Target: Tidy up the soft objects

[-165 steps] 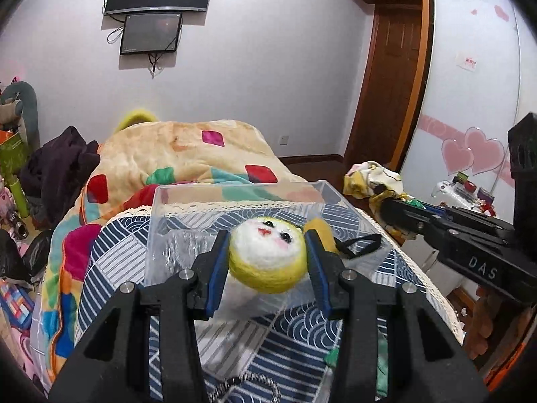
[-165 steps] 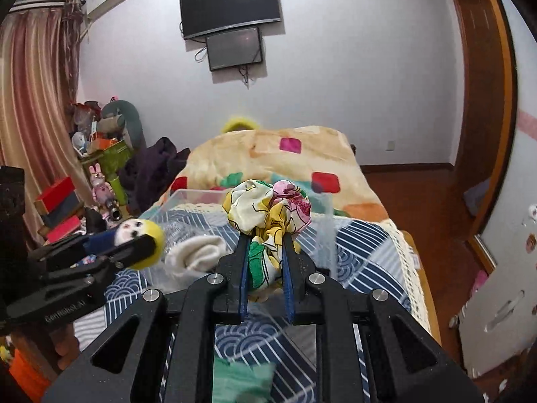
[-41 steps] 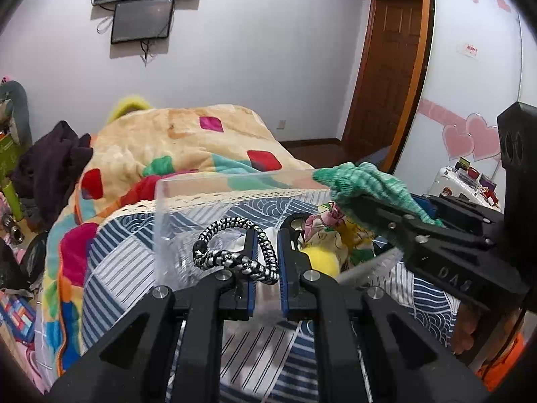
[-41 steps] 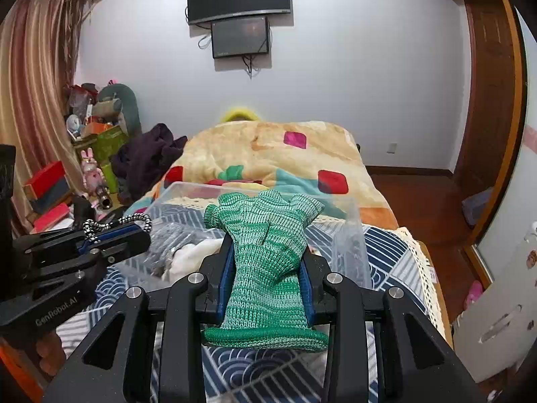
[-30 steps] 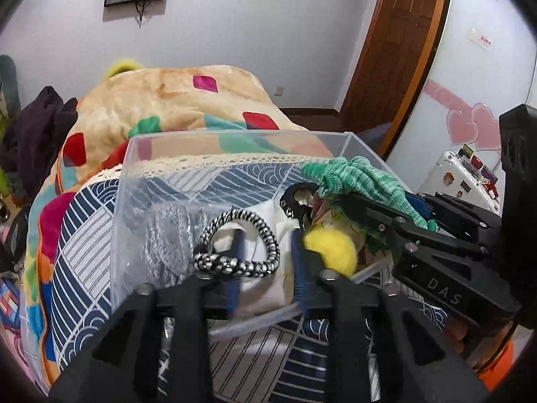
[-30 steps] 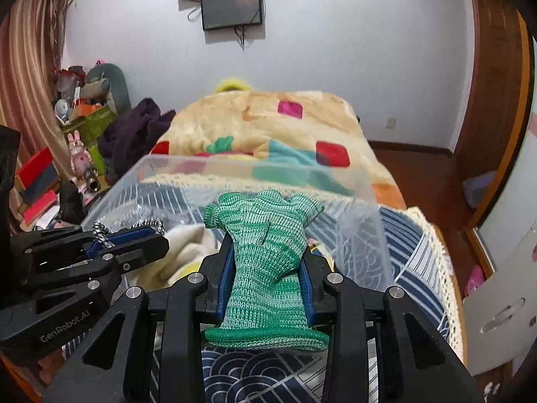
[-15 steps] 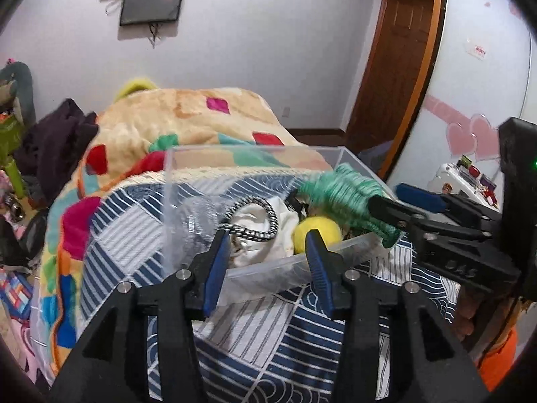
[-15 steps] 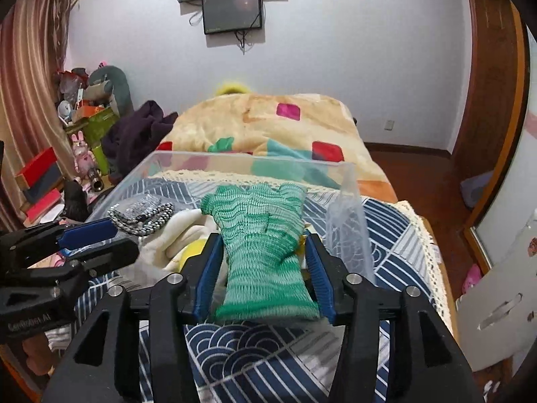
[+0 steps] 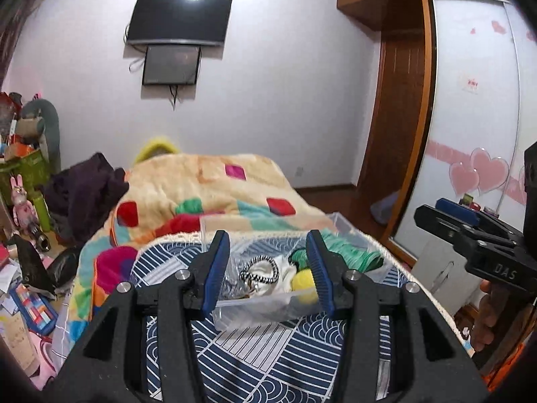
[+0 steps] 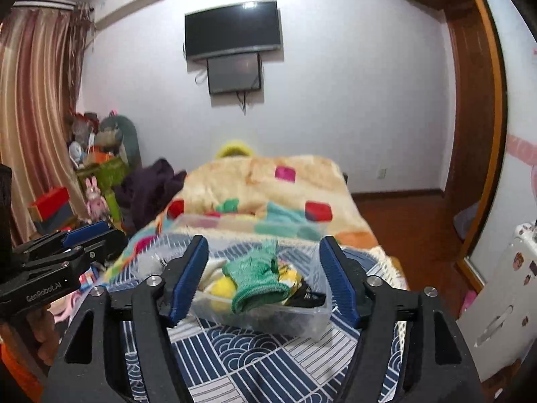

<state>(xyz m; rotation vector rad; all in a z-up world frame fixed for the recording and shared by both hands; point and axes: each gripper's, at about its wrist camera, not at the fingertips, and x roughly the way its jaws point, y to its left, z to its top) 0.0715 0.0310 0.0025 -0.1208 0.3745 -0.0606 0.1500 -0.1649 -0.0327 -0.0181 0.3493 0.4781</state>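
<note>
A clear plastic bin (image 9: pixel 255 312) (image 10: pixel 302 322) stands on a blue-and-white patterned cloth. In it lie a green knit glove (image 10: pixel 256 280) (image 9: pixel 349 253), a black-and-white braided cord (image 9: pixel 260 272), a yellow plush ball (image 9: pixel 302 283) (image 10: pixel 221 287), white fabric and a floral cloth. My left gripper (image 9: pixel 266 268) is open and empty, held back from the bin's near wall. My right gripper (image 10: pixel 265 277) is open and empty, also short of the bin. Each gripper shows at the edge of the other's view.
The patterned cloth (image 9: pixel 285 352) covers a rounded surface at the foot of a bed with a colourful blanket (image 9: pixel 208 184). Dark clothes (image 9: pixel 87 191) and toy clutter lie on the left. A wooden door (image 9: pixel 389 114) and a wardrobe with pink hearts (image 9: pixel 480 171) are on the right.
Both grippers have pulled back and up from the bin and opened wider. The green glove has left the right gripper and lies in the bin. The cord lies in the bin.
</note>
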